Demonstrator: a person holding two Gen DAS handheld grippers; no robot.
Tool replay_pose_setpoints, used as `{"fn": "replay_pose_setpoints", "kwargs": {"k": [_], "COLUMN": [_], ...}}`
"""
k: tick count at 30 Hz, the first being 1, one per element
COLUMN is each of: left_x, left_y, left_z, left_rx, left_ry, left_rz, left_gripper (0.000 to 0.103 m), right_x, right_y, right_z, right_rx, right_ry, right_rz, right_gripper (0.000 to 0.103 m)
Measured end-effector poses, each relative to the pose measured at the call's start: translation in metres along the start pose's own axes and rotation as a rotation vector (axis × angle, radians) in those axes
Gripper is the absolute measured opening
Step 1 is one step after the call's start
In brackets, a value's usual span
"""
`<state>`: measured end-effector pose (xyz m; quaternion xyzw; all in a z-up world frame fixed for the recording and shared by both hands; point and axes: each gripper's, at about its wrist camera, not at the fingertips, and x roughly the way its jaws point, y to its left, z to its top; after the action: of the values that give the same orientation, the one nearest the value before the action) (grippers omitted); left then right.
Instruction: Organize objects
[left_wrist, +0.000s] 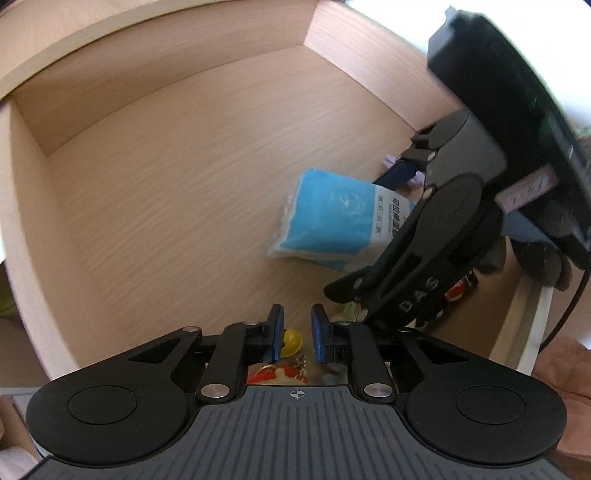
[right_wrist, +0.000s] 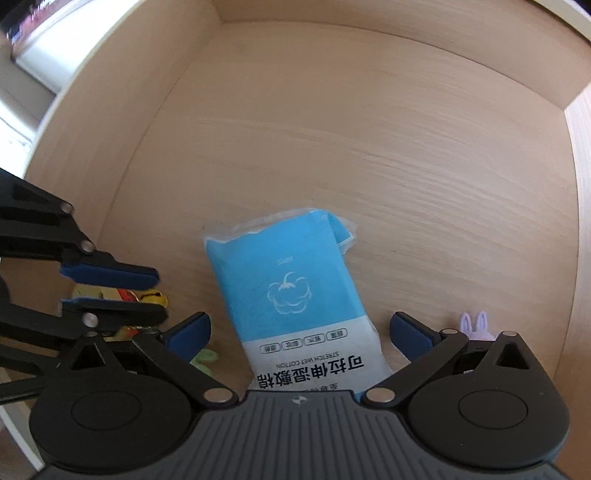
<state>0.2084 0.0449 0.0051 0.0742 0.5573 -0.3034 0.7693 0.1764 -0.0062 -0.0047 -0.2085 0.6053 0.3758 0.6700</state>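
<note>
Blue cotton pack (right_wrist: 291, 291) lies between wide-open right tongs (right_wrist: 300, 334); left tongs (left_wrist: 297, 334) narrowly parted.

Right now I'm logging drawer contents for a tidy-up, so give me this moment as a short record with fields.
container: wooden drawer, seen from above
main item: blue stretch wet cotton pack, lying flat on the drawer floor
small items: lilac bunny-ear clip right of the pack; green piece and yellow and red trinkets left of it
left hand-held gripper: narrow gap, nothing held, above the trinkets
right hand-held gripper: wide open, straddling the pack's near end, not closed on it
</note>
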Motion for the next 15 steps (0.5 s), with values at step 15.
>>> {"fn": "replay_pose_setpoints", "kwargs": {"k": [15], "left_x": [-0.026], "left_y": [0.01], "left_z": [-0.018], "left_rx": [-0.001], "left_ry": [-0.117], "left_rz": [0.019], "left_gripper": [0.018], "right_x": [0.006], "right_y": [0.028], "right_z": [0.0], "right_rx": [-0.12], "right_ry": [0.107], "right_rz": [-0.102], "right_gripper": [0.103]}}
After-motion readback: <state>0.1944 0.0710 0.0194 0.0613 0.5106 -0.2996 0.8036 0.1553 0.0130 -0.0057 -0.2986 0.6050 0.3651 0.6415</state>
